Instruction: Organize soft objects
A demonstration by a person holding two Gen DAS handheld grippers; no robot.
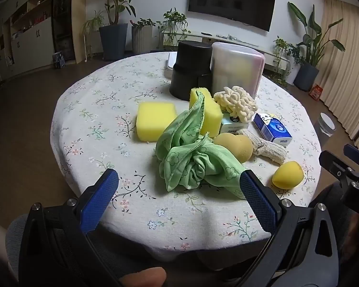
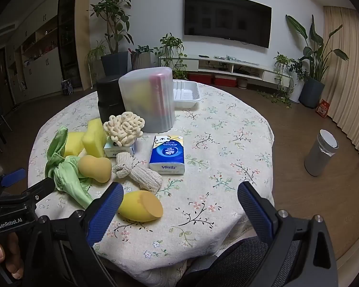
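Observation:
A crumpled green cloth [image 1: 191, 153] lies on the round floral table [image 1: 95, 124], just ahead of my open, empty left gripper [image 1: 179, 181]. Behind it are two yellow sponges [image 1: 154, 120], a cream chenille pad [image 1: 237, 102], tissue packs [image 1: 271, 130], a knitted cream cloth [image 1: 263, 147] and two yellow makeup sponges [image 1: 287, 174]. My right gripper [image 2: 179, 193] is open and empty at the near table edge, with one makeup sponge [image 2: 141, 205] beside its left finger. The green cloth [image 2: 64, 174] and blue tissue pack [image 2: 167, 154] also show in the right wrist view.
A black canister [image 1: 191, 69] and a translucent lidded box [image 1: 237, 69] stand at the table's middle. A white tray [image 2: 186, 93] sits behind them. A grey bin [image 2: 322, 153] stands on the floor at right. Plants and a TV line the far wall.

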